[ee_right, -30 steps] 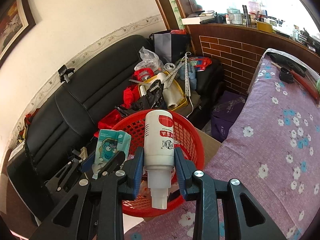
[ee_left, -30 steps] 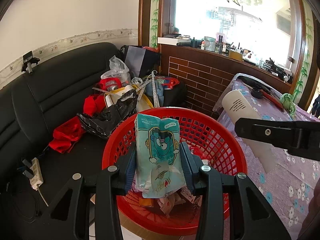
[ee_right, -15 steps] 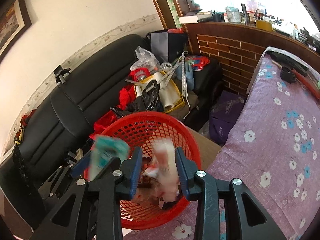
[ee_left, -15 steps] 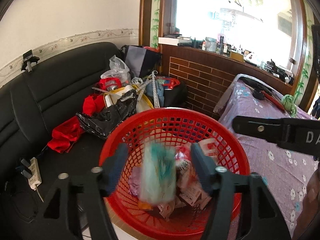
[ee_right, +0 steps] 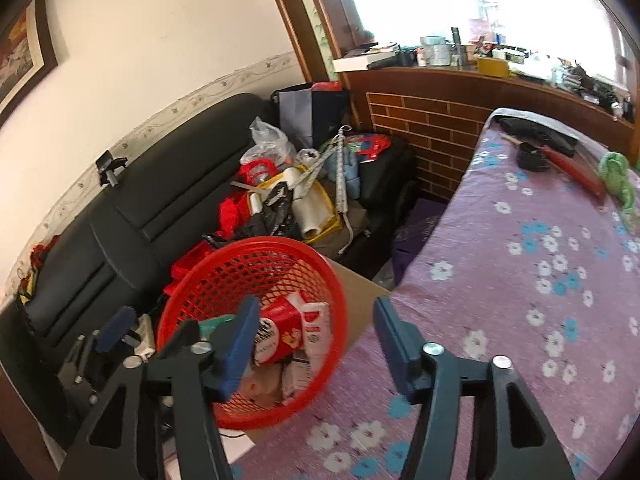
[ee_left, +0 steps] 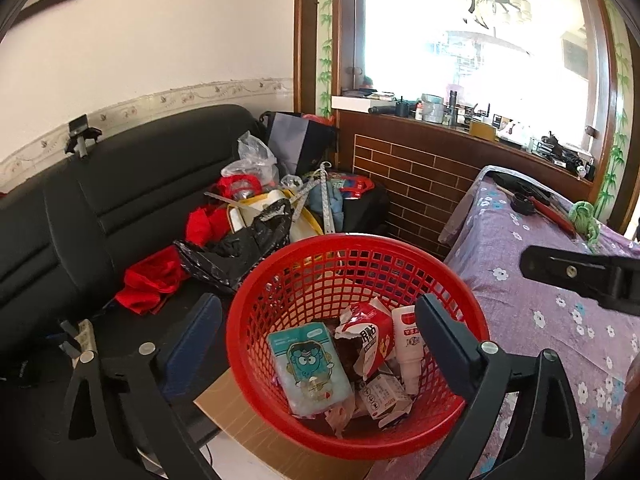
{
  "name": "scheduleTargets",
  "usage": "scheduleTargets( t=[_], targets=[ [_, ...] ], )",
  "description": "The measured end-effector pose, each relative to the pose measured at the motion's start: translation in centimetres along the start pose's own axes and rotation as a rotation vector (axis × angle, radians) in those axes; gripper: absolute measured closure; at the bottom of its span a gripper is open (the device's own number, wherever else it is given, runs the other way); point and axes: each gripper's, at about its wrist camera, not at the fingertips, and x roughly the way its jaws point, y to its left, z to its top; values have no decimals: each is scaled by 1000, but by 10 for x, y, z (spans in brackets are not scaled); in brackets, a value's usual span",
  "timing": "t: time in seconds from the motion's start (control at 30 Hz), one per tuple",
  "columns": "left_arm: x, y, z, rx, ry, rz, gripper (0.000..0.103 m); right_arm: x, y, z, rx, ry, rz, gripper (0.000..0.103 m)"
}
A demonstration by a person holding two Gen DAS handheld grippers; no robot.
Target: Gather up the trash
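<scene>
A red mesh basket (ee_left: 288, 276) stands on a cardboard box (ee_left: 240, 412) beside the table. It holds a teal cartoon pouch (ee_left: 308, 364), a white bottle with a red label (ee_left: 408, 340), a torn red wrapper (ee_left: 368, 332) and small cartons. My left gripper (ee_left: 320, 336) is wide open and empty above the basket. My right gripper (ee_right: 316, 340) is wide open and empty over the basket (ee_right: 240, 264) and the table edge. The white bottle (ee_right: 316, 328) shows there too.
A purple floral tablecloth (ee_right: 520, 280) covers the table on the right, with a black object, a red tool (ee_right: 576, 168) and green cord (ee_right: 616, 176) at its far end. A black sofa (ee_left: 120, 208) piled with bags and red cloth is on the left. A brick-faced sill stands behind.
Both grippers opened. The teal pouch fell from the left one and the white bottle from the right one into the red basket. The right gripper swung right over the table.
</scene>
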Motion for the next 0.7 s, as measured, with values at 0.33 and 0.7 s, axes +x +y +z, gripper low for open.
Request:
scheduleTargets(
  t=[0.33,0.7],
  targets=[
    [-30,-8,-8,-15,-5,27,4,-39,0,-33,-92,-54,-125,13],
    [-73,-37,-34,54,-41,41,1,-105,-10,-92,-185,-130,-285,3]
  ],
)
